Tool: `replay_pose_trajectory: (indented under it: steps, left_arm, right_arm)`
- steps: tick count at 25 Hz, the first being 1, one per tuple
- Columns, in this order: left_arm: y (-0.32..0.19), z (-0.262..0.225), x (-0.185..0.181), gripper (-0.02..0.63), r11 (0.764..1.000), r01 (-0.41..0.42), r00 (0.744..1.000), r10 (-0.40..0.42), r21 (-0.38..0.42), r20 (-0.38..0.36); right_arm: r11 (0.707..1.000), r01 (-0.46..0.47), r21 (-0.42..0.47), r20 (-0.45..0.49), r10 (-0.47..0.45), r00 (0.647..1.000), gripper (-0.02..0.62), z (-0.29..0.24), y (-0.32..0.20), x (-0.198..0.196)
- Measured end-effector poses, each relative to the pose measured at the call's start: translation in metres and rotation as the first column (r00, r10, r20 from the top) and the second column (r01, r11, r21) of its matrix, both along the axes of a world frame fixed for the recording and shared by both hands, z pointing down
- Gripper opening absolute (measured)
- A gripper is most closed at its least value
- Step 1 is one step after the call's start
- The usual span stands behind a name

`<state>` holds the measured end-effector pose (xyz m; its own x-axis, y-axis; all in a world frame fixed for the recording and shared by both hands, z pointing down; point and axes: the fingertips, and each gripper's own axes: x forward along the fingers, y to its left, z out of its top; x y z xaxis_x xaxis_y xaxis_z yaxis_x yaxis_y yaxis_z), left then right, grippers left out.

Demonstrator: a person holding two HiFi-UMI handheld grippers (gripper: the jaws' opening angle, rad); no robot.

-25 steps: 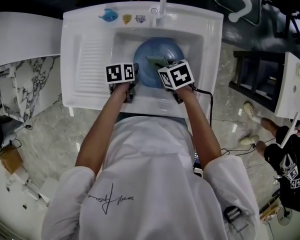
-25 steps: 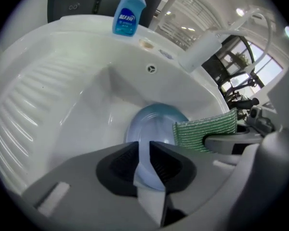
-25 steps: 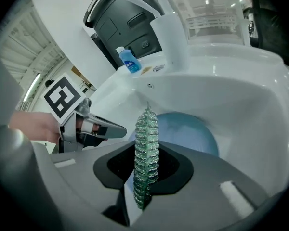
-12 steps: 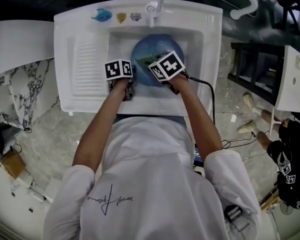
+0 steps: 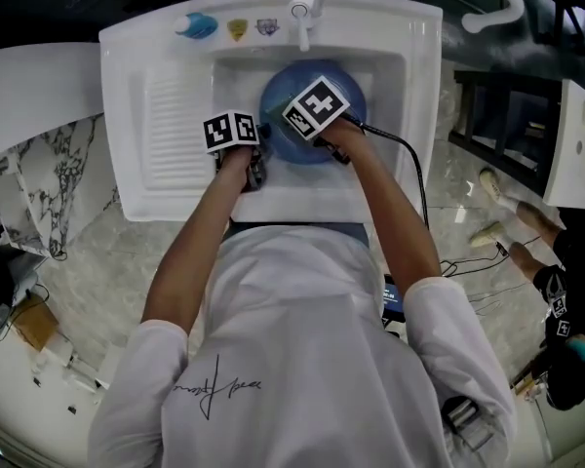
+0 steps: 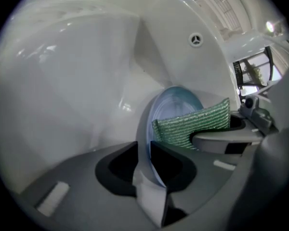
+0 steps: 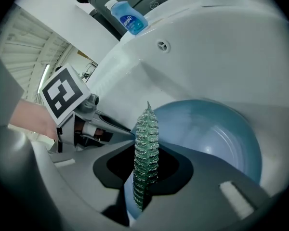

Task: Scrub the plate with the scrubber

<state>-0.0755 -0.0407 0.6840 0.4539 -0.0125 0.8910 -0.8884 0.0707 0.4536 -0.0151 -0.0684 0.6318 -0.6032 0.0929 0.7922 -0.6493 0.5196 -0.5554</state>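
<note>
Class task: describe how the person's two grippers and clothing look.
The left gripper and right gripper are grey, each with a cube of black-and-white square markers. A black cable leaves the right one. The shirt is white, short-sleeved.

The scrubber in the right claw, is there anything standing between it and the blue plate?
Nothing visible does. The right claw is shut on the green scrubber, which seems to lie directly on the blue plate. The left claw pinches the plate's rim at one side, clear of the scrubber.

Head looks down (others share plate (image 5: 278, 86)).
</note>
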Motion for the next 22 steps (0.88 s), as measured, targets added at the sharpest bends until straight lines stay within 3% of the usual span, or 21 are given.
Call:
replay_pose_trajectory:
  steps: [8,22]
  left_arm:
    - [0.001,0.01,0.003,0.083,0.997,-0.08,0.997,0.08,0.003,0.011]
    - [0.0,0.011,0.002,0.083,0.991,-0.13,0.991,0.13,0.027,0.006]
  right_arm:
    - [0.998,0.016,-0.068,-0.008,-0.017,1.0,0.067,0.016,0.001,-0.01]
    - [0.999,-0.034,-0.032,-0.04,0.033,0.999,0.067,0.028,-0.017,-0.008]
